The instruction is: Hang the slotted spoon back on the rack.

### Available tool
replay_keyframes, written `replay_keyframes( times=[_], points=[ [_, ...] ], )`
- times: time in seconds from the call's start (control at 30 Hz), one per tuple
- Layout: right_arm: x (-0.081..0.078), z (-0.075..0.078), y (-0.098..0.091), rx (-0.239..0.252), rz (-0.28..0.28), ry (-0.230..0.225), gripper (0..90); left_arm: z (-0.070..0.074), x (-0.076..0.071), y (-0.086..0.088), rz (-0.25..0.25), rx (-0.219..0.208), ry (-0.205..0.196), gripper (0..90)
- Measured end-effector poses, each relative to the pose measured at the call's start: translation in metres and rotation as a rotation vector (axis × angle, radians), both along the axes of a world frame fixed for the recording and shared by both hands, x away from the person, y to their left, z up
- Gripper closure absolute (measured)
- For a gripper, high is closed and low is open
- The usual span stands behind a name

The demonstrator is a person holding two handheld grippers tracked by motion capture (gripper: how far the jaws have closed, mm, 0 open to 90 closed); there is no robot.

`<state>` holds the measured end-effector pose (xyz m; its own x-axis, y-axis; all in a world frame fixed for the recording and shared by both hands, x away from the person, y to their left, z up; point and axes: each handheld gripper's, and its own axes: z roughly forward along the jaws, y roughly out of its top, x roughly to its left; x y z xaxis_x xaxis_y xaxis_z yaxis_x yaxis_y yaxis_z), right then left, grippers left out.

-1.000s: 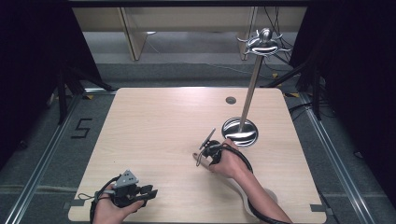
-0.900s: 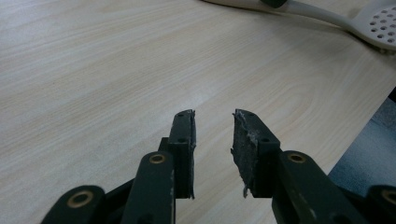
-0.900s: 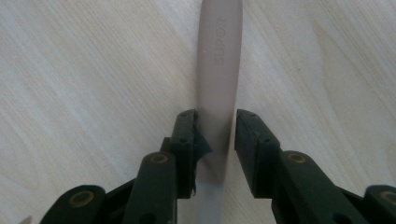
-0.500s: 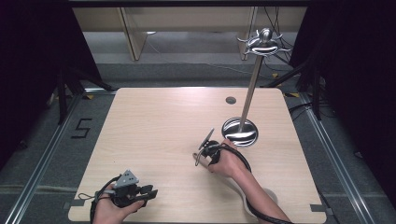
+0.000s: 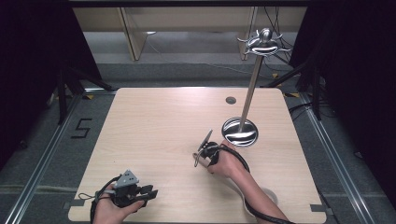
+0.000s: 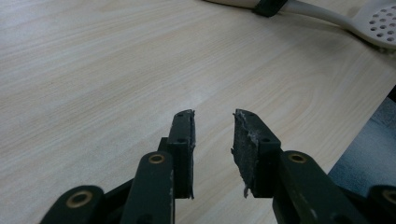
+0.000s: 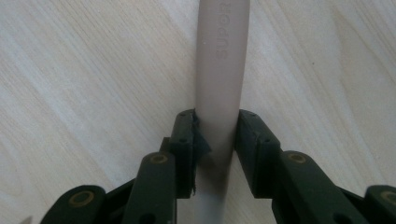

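My right gripper is shut on the pale beige handle of a kitchen utensil that lies flat on the wooden table; the handle bears raised letters. Seen from above, the right gripper is at the table's middle right, and the utensil's pale head peeks out beside the forearm near the front edge. My left gripper rests at the front left, open, with nothing between its jaws. From the left gripper I see the perforated head of the utensil far off on the table.
A shiny metal stand has a round base just right of my right gripper, a tall pole and a hooked top. A small dark cable hole is at the table's back. The table's front edge is near both hands.
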<state>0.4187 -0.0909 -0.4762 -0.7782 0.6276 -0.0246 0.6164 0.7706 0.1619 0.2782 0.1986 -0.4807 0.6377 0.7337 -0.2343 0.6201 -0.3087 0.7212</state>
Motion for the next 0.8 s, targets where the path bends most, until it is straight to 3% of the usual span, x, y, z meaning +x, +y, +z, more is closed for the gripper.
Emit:
replay_keyframes(
  times=[0.13, 0.2, 0.23, 0.33, 0.43, 0.47, 0.5, 0.57, 0.6, 0.67, 0.7, 0.77, 0.8],
  points=[
    [0.000, 0.001, 0.001, -0.007, -0.010, 0.014, 71.3, 0.000, 0.001, 0.001, -0.002, 0.017, 0.000, 67.6],
    [0.001, 0.002, 0.001, -0.014, -0.010, 0.021, 71.6, 0.000, 0.000, 0.000, -0.003, -0.003, -0.001, 67.6],
    [0.001, 0.001, 0.000, -0.003, 0.009, 0.008, 71.6, 0.000, 0.000, 0.000, -0.003, -0.002, 0.000, 67.6],
    [0.000, 0.000, -0.001, 0.009, -0.023, 0.003, 71.8, 0.000, 0.000, 0.000, 0.000, -0.001, 0.004, 67.6],
    [0.000, 0.002, -0.004, 0.015, -0.006, -0.014, 71.9, 0.000, 0.000, 0.000, -0.001, 0.002, 0.002, 67.7],
    [-0.002, 0.005, -0.004, 0.030, -0.037, -0.003, 71.9, 0.000, 0.000, 0.001, -0.005, 0.007, 0.002, 67.6],
    [-0.001, 0.006, -0.006, 0.043, -0.019, -0.028, 71.8, 0.000, 0.000, 0.000, -0.001, 0.002, 0.002, 67.6],
    [-0.003, 0.011, -0.009, 0.058, -0.051, -0.030, 71.9, 0.000, 0.000, 0.000, -0.005, 0.000, 0.004, 67.7],
    [-0.002, 0.013, -0.012, 0.069, -0.029, -0.057, 71.9, 0.000, -0.001, 0.000, -0.005, -0.001, 0.003, 67.7],
    [-0.004, 0.017, -0.013, 0.077, -0.045, -0.065, 71.9, 0.001, -0.001, 0.001, -0.012, 0.011, 0.002, 67.7],
    [-0.008, 0.024, -0.017, 0.130, -0.070, -0.098, 72.0, 0.000, -0.001, 0.001, -0.009, 0.008, 0.002, 67.7],
    [-0.010, 0.029, -0.024, 0.145, -0.073, -0.139, 72.0, 0.000, -0.001, 0.001, -0.009, 0.007, 0.003, 67.6],
    [-0.010, 0.029, -0.024, 0.145, -0.073, -0.139, 72.0, 0.000, -0.001, 0.001, -0.009, 0.007, 0.003, 67.6]
  ],
)
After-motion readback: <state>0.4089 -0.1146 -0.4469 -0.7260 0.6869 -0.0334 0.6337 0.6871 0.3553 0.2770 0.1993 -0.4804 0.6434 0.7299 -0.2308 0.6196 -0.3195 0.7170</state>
